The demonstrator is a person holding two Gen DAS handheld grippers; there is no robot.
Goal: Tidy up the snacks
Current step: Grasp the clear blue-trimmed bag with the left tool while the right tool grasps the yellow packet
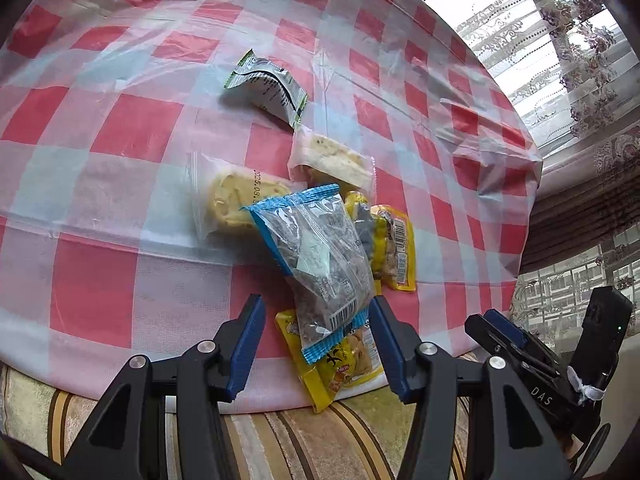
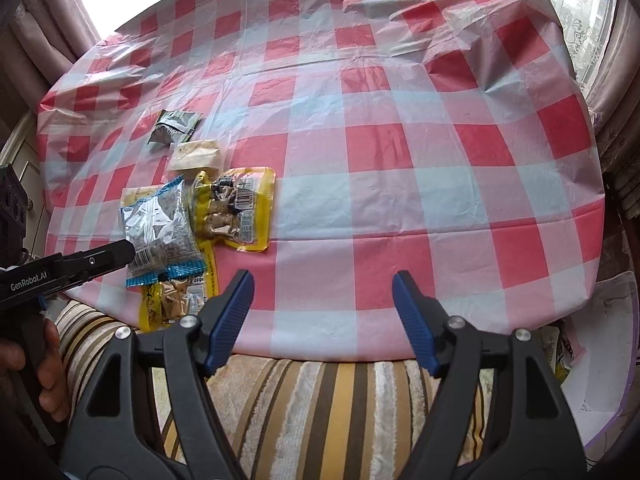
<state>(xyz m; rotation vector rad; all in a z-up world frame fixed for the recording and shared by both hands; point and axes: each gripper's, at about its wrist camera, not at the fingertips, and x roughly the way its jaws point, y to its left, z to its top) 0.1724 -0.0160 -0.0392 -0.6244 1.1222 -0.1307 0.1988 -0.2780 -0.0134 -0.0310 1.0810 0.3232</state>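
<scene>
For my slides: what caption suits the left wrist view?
Open left tool above a blue-edged snack packet topping a snack pile on the checked tablecloth.

A red-and-white checked plastic cloth [image 2: 400,152] covers the counter. On it, the blue-edged clear packet [image 1: 316,264] shows dark speckled contents, a white label patch and a black barcode. Beneath its near end lies a yellow packet [image 1: 340,372] with red lettering; just right of the blue-edged packet lies a second yellow packet [image 1: 394,248] with tan pieces and a white barcode panel. To its left sits a clear bag [image 1: 232,204] of pale yellow food; beyond it, a clear-wrapped cream slab [image 1: 336,160], and farther still a silver-grey pouch [image 1: 268,88] trimmed in green. In front of the cloth runs a fabric striped in brown, gold and cream [image 2: 320,408]. Both tongs, left [image 1: 316,344] and right [image 2: 323,320], are black with blue ribbed pads [image 2: 232,316].
</scene>
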